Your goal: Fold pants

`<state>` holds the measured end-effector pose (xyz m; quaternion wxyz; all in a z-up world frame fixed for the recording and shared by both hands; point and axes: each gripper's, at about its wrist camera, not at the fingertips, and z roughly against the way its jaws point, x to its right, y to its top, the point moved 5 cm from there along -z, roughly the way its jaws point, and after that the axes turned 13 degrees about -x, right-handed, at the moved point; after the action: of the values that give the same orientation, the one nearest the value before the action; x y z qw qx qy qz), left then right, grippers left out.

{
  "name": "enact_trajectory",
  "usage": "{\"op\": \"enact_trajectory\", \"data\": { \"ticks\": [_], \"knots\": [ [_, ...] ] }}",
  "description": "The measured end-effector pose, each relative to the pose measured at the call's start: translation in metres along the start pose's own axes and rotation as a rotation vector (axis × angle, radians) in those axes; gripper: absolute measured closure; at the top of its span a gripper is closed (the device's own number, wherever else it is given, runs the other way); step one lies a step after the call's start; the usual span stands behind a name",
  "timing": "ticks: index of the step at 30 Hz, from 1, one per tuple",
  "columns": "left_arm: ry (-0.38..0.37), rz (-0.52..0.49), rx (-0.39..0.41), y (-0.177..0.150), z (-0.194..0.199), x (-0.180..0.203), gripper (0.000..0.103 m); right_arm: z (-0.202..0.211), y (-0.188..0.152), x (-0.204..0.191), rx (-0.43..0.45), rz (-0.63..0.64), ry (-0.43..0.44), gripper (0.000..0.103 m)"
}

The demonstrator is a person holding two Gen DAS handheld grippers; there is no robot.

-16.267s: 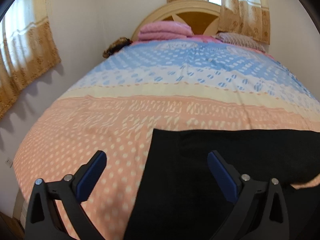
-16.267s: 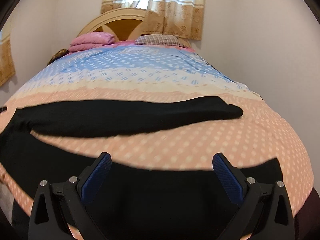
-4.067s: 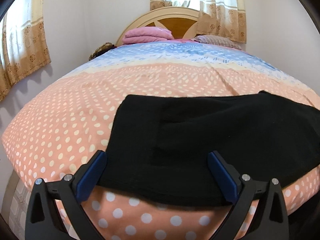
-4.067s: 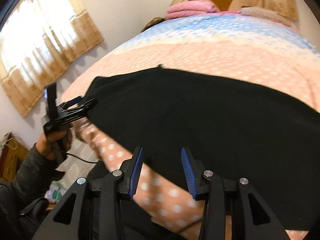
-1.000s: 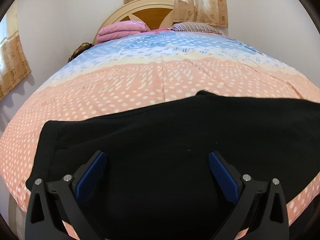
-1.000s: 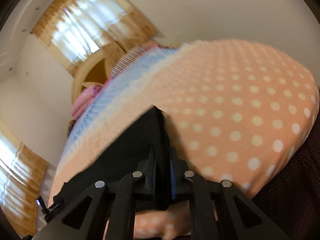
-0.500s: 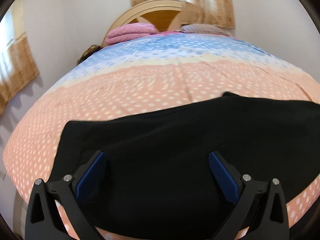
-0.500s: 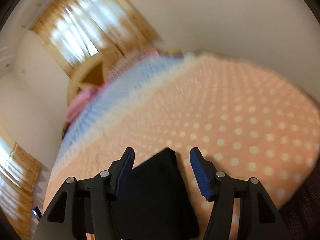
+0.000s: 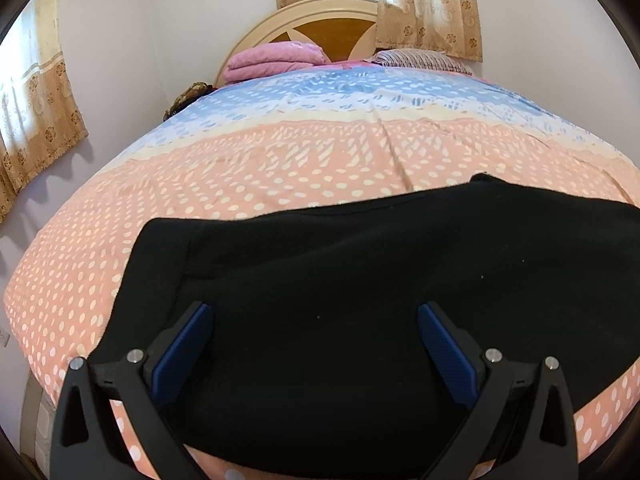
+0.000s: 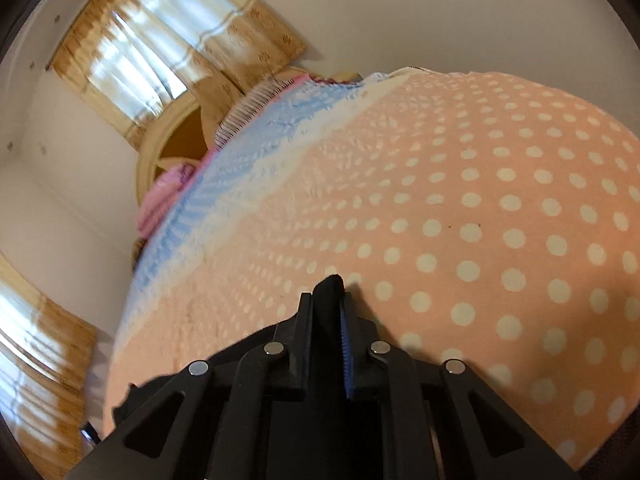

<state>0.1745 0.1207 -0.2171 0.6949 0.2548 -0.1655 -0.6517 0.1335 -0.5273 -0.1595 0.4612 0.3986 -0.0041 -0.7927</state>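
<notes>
The black pants (image 9: 340, 280) lie folded lengthwise across the near end of the bed on the peach dotted bedspread (image 9: 280, 168). My left gripper (image 9: 314, 344) is open and empty, hovering just above the pants near their left end. In the right wrist view my right gripper (image 10: 326, 312) is shut on a corner of the black pants (image 10: 329, 285), with a tip of cloth sticking out past the jaws, low over the bedspread (image 10: 500, 200).
Folded pink blankets (image 9: 276, 60) and a striped pillow (image 9: 420, 58) lie at the headboard (image 9: 320, 28). Curtained windows are behind the bed and on the left wall (image 9: 36, 100). A dark bundle (image 9: 188, 96) sits at the bed's far left corner.
My right gripper, open around the pants corner half a second ago, has shut on it. The left gripper has shifted slightly; the pants' left end now sits more toward the middle of its view.
</notes>
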Motion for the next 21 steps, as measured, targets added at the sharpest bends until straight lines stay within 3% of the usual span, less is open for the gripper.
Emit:
{"op": "enact_trajectory", "data": {
  "ticks": [1, 3, 5, 11, 15, 18, 21],
  "knots": [
    [0.0, 0.0, 0.0, -0.001, 0.001, 0.0, 0.0, 0.004, -0.003, 0.002, 0.004, -0.018, 0.017, 0.081],
    [0.006, -0.007, 0.003, -0.001, 0.005, 0.0, 0.0, 0.021, -0.013, 0.003, 0.041, -0.024, 0.0, 0.062],
    [0.012, -0.022, 0.01, -0.001, 0.008, 0.003, 0.0, 0.038, -0.025, 0.003, 0.073, -0.001, -0.051, 0.058],
    [0.001, -0.04, 0.019, 0.001, 0.009, 0.011, 0.0, 0.067, -0.065, 0.004, 0.09, 0.039, -0.093, 0.058],
    [-0.029, -0.011, -0.001, 0.0, 0.0, 0.009, 0.0, 0.056, -0.073, 0.015, 0.055, 0.025, -0.089, 0.058],
    [-0.057, 0.022, -0.015, -0.001, -0.001, 0.005, 0.0, 0.052, -0.074, 0.014, 0.078, 0.046, -0.094, 0.058],
    [-0.015, 0.024, 0.009, 0.0, 0.005, -0.001, 0.0, 0.041, -0.076, 0.005, 0.039, 0.084, -0.076, 0.058]
  ]
}}
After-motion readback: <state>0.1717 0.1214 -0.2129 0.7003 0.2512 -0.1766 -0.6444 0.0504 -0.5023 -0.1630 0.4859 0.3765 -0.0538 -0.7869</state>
